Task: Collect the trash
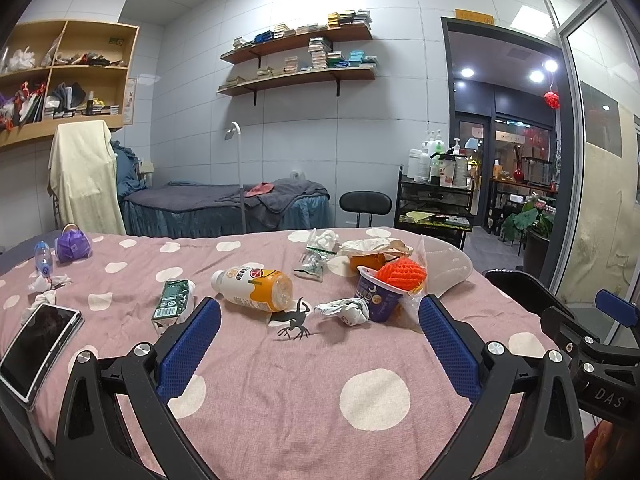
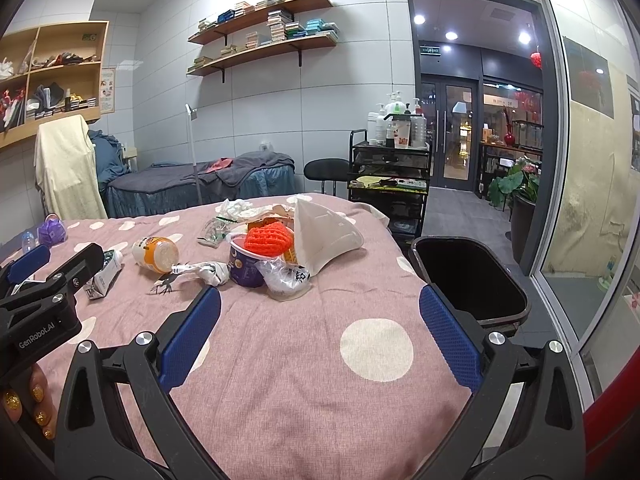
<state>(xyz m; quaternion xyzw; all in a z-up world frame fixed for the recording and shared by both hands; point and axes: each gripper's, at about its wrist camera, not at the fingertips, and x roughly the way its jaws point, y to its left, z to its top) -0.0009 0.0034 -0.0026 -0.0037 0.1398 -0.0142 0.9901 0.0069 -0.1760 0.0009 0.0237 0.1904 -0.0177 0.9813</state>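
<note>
Trash lies across the pink spotted bed cover (image 1: 280,380): an orange juice bottle (image 1: 254,289) on its side, a green carton (image 1: 171,298), a crumpled paper wad (image 1: 344,309), and a purple cup (image 1: 378,296) beside an orange knitted ball (image 1: 401,275). My left gripper (image 1: 320,320) hovers open in front of them, holding nothing. My right gripper (image 2: 320,312) is open too, over the cover, with the black bin (image 2: 472,280) just past its right finger. The bottle (image 2: 156,254), cup (image 2: 246,266) and a clear plastic bag (image 2: 286,278) lie beyond it.
A phone (image 1: 38,346) rests at the left edge, with tissues (image 1: 46,282), a small bottle (image 1: 43,258) and a purple pouch (image 1: 72,244) behind it. Wrappers and a white sheet (image 2: 320,236) pile at the far side. A black trolley (image 2: 390,176) and stool (image 2: 326,170) stand beyond.
</note>
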